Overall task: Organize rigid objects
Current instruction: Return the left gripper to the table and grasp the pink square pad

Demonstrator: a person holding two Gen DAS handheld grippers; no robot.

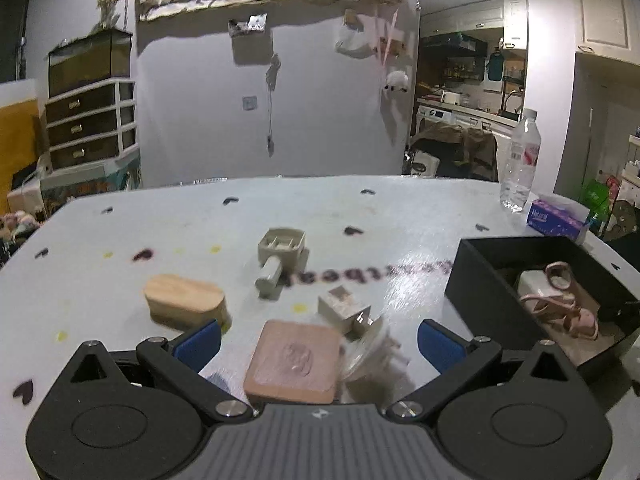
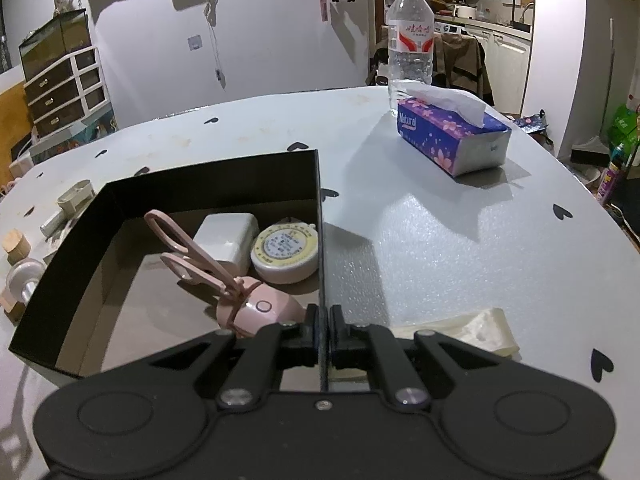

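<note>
My left gripper [image 1: 319,340] is open just above the table, its blue pads either side of a pink square block [image 1: 294,362] and a clear round object [image 1: 370,354]. Ahead lie a small beige cube [image 1: 344,310], an oval wooden block [image 1: 185,302] and a beige holder [image 1: 280,254]. My right gripper [image 2: 324,330] is shut on the right wall of the black box [image 2: 320,208]. Inside the box lie pink scissors [image 2: 200,256], a pink case [image 2: 260,310], a white charger [image 2: 226,240] and a round tape measure [image 2: 285,254]. The box also shows in the left wrist view [image 1: 480,280].
A water bottle [image 2: 410,36] and a purple tissue box [image 2: 452,136] stand at the table's far right. A cream plastic piece [image 2: 472,330] lies right of my right gripper. The table [image 2: 440,240] has a white cover with heart marks.
</note>
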